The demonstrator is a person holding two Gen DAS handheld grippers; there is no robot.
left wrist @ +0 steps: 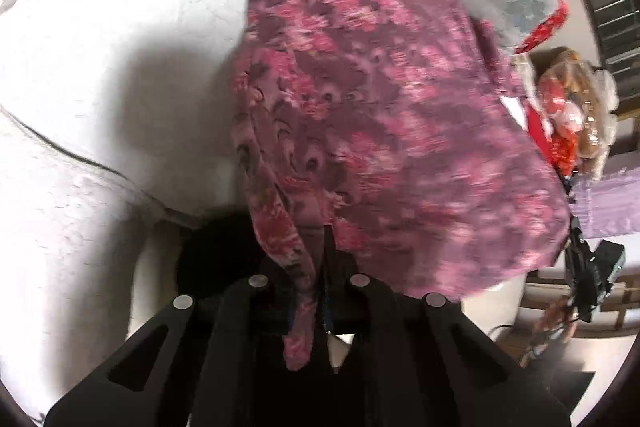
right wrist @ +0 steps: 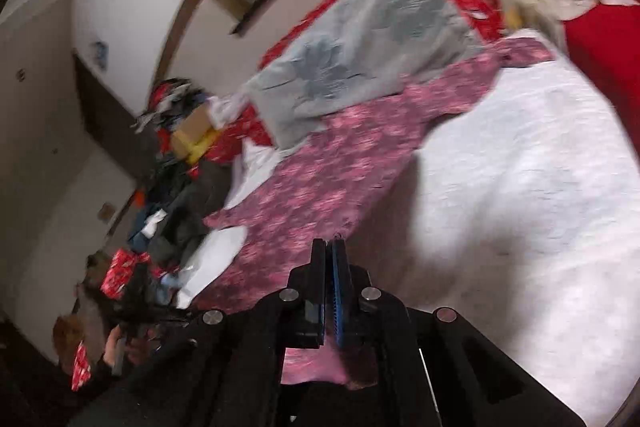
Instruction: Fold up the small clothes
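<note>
A pink and purple floral fabric garment [left wrist: 360, 99] hangs stretched above a white textured bedspread [left wrist: 100, 67]. The left gripper [left wrist: 320, 267], black with two fingers, is pinched closed on a bunched edge of the garment. The right gripper [right wrist: 329, 251] is pressed together on another edge of it. A grey floral blanket with red trim [right wrist: 360, 59] lies just beyond.

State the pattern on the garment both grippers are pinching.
Mauve-purple fabric garment with pink floral print; clearest in the right wrist view.
</note>
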